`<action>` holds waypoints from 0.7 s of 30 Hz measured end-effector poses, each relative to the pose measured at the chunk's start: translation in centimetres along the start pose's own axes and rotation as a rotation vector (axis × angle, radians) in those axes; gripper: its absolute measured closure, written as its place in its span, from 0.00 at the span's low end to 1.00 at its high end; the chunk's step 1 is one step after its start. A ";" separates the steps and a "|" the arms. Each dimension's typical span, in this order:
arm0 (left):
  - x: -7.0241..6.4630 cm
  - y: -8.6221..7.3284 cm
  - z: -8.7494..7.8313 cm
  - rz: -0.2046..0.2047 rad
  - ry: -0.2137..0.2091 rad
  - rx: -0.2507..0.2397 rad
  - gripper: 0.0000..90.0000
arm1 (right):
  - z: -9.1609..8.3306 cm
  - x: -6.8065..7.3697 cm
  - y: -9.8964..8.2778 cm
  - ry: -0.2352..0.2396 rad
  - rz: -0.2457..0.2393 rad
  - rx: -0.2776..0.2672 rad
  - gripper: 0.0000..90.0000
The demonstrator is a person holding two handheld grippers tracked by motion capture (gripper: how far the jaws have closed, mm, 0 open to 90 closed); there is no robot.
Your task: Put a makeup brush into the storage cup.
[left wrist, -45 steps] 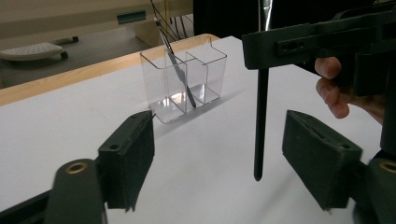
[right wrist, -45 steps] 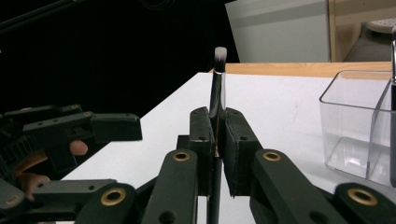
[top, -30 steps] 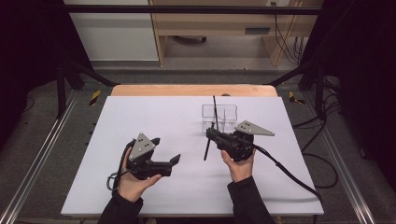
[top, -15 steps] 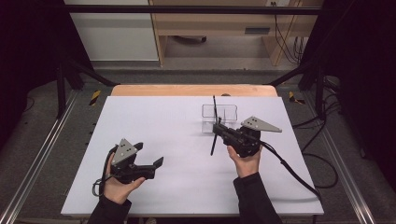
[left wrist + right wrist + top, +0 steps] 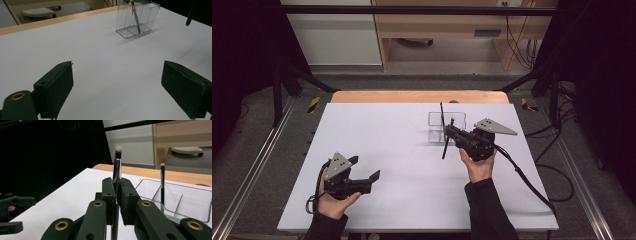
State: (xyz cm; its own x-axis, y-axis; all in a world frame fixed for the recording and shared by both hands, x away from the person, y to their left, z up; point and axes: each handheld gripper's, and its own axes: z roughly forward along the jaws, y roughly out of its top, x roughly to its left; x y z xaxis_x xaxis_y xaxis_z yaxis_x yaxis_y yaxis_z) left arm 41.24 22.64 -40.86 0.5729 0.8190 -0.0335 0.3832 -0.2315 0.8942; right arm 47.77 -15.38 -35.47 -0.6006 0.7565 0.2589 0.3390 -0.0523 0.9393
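My right gripper point(image 5: 451, 134) is shut on a makeup brush point(image 5: 444, 148) with a black handle. In the right gripper view the brush point(image 5: 117, 167) stands upright between the pads, its silver ferrule and pale tip above my gripper point(image 5: 117, 193). Just beyond is a clear compartmented organizer point(image 5: 457, 119), point(image 5: 190, 195), with a thin brush point(image 5: 162, 185) standing in it. The left gripper view shows the organizer point(image 5: 147, 17) and that brush point(image 5: 135, 18) at the far side. My left gripper point(image 5: 364, 168), point(image 5: 117, 87) hovers low over the near-left table, open with nothing between its jaws.
The white table top point(image 5: 392, 135) ends in a wooden strip point(image 5: 417, 96) at the far edge. A cable point(image 5: 527, 180) trails from the right gripper across the near right. Metal rails point(image 5: 257, 165) flank the table, and a wooden desk point(image 5: 437, 30) stands behind.
My left gripper has moved left, toward the near edge and lower. The right gripper has shifted slightly right and away, with the brush still in it.
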 end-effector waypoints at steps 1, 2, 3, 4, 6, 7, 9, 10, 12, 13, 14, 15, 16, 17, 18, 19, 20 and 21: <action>0.1 -0.1 0.0 -0.002 0.002 0.002 0.11 | 0.1 -0.1 0.1 -0.004 0.000 -0.002 0.93; 0.2 -0.1 0.0 -0.006 0.002 0.004 0.11 | 0.1 -0.3 0.2 -0.012 -0.003 -0.004 0.93; 0.2 -0.2 0.0 -0.008 0.002 0.003 0.11 | 0.1 -0.4 0.3 -0.021 -0.002 -0.005 0.93; 0.3 -0.2 0.0 -0.007 0.004 0.000 0.11 | 0.2 -0.6 0.3 -0.025 -0.004 -0.007 0.93; 0.4 -0.2 -0.1 -0.007 0.004 -0.002 0.11 | 0.2 -0.9 0.5 -0.043 -0.009 -0.018 0.93; 0.4 -0.2 -0.1 -0.005 0.005 -0.003 0.11 | 0.3 -1.0 0.6 -0.047 -0.009 -0.021 0.93; 0.5 -0.3 -0.1 -0.004 0.006 -0.003 0.11 | 0.4 -1.3 0.8 -0.055 -0.007 -0.024 0.93; 0.5 -0.3 -0.2 -0.003 0.008 -0.001 0.11 | 0.5 -1.4 0.9 -0.058 -0.008 -0.024 0.93; 0.7 -0.3 -0.2 -0.002 0.013 0.000 0.11 | 0.6 -1.7 1.1 -0.068 -0.007 -0.026 0.93; 0.7 -0.4 -0.2 -0.003 0.015 0.001 0.11 | 0.7 -1.8 1.2 -0.072 -0.007 -0.028 0.93; 0.9 -0.4 -0.2 -0.005 0.019 0.003 0.11 | 0.8 -1.9 1.4 -0.073 -0.007 -0.028 0.93; 0.9 -0.5 -0.2 -0.005 0.021 0.004 0.11 | 0.9 -2.0 1.5 -0.078 -0.010 -0.029 0.93; 1.0 -0.5 -0.2 -0.006 0.022 0.006 0.11 | 1.0 -2.1 1.6 -0.083 -0.011 -0.030 0.93; 1.0 -0.5 -0.2 -0.005 0.024 0.008 0.11 | 1.0 -2.2 1.7 -0.086 -0.010 -0.030 0.93; 1.0 -0.5 -0.3 -0.004 0.025 0.010 0.11 | 1.1 -2.2 1.8 -0.088 -0.009 -0.032 0.93; 1.0 -0.6 -0.3 -0.003 0.026 0.010 0.11 | 1.1 -2.3 1.9 -0.091 -0.009 -0.035 0.93; 1.1 -0.6 -0.3 -0.002 0.026 0.010 0.11 | 1.2 -2.4 2.0 -0.095 -0.008 -0.037 0.93; 1.1 -0.6 -0.3 -0.001 0.026 0.011 0.11 | 1.2 -2.5 2.1 -0.098 -0.009 -0.036 0.93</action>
State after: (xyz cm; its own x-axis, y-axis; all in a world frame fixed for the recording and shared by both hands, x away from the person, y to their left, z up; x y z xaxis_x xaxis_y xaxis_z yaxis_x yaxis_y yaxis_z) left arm 41.43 23.78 -41.27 0.5536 0.8325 -0.0231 0.3918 -0.2359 0.8893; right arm 50.84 -16.60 -34.45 -0.5289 0.8174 0.2284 0.3061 -0.0672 0.9496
